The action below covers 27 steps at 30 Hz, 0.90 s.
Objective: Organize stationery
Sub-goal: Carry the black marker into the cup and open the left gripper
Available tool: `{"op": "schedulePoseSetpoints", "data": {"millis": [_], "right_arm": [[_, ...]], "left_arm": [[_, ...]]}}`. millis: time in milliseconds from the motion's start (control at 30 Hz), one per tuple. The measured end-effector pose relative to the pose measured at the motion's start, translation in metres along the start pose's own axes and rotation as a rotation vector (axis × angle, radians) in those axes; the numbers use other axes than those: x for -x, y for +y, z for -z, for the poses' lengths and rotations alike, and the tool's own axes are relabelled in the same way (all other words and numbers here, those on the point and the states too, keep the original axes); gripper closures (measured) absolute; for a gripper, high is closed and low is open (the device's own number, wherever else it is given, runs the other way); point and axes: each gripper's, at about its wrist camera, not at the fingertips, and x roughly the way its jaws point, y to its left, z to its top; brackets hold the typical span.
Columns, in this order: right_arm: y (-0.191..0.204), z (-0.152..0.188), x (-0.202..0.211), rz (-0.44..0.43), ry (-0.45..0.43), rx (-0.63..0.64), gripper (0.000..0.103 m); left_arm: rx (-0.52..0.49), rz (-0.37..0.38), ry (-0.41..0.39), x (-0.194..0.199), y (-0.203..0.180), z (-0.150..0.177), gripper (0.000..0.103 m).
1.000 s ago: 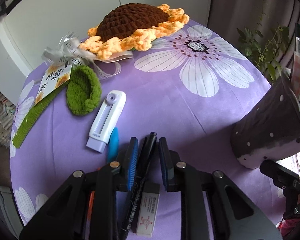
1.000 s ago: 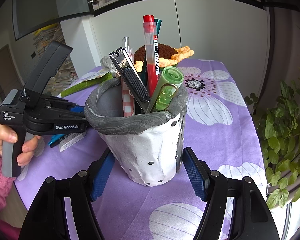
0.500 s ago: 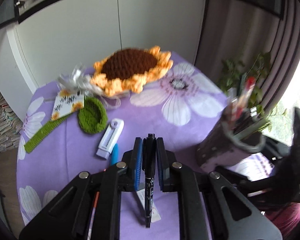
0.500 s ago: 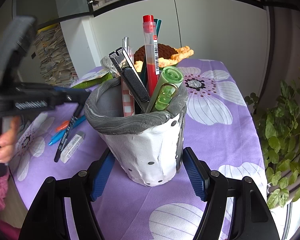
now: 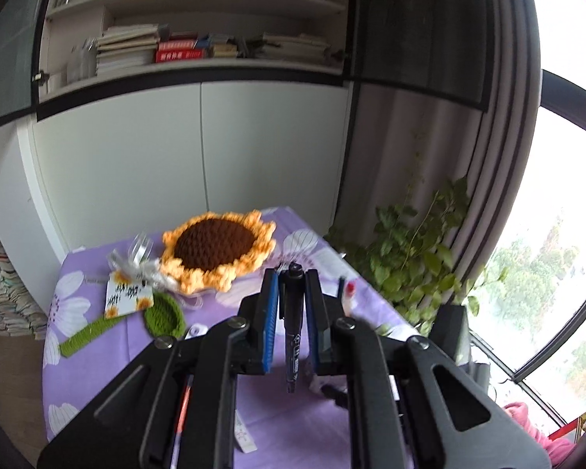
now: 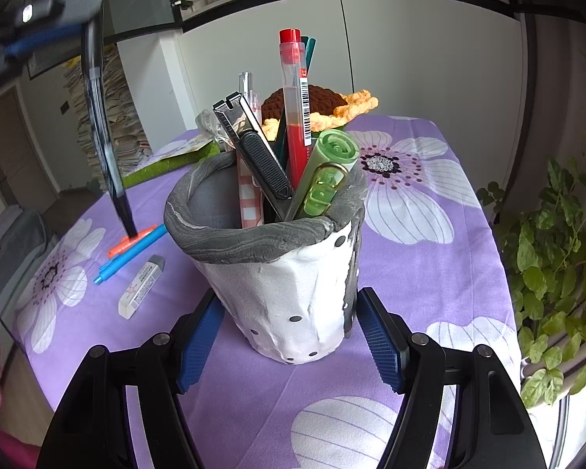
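A black marker point(image 5: 294, 328) is held clamped in the left gripper point(image 5: 292, 293) above the tabletop point(image 6: 418, 273), the cup point(image 6: 277, 269) – already part-filled – is bracketed by the spread right gripper point(image 6: 291, 340), and two pens point(image 6: 136, 246) and an eraser point(image 6: 140, 287) are left – about halfway.

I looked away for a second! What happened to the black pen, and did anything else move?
The left gripper closed on the black marker, which lay on the purple tablecloth a second ago, and lifted it high; it now hangs tip-down beside the pen holder. The right gripper stayed put around the holder, jaws apart. The eraser, blue pen and orange pen stayed on the cloth.
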Motion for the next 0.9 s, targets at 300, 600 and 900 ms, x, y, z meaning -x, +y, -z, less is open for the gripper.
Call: {"op": "schedulePoseSetpoints", "data": {"millis": [300, 600, 900], "right_arm": [[0.000, 0.000, 0.000, -0.001, 0.000, -0.001, 0.032], [0.000, 0.000, 0.001, -0.006, -0.001, -0.005, 0.032], [0.000, 0.000, 0.001, -0.007, -0.001, -0.005, 0.032]], "left_arm": [[-0.003, 0.054, -0.041, -0.006, -0.022, -0.018, 0.092], [-0.048, 0.055, 0.020, -0.034, -0.032, -0.004, 0.092], [-0.112, 0.019, 0.124, -0.059, -0.036, 0.032, 0.093]]}}
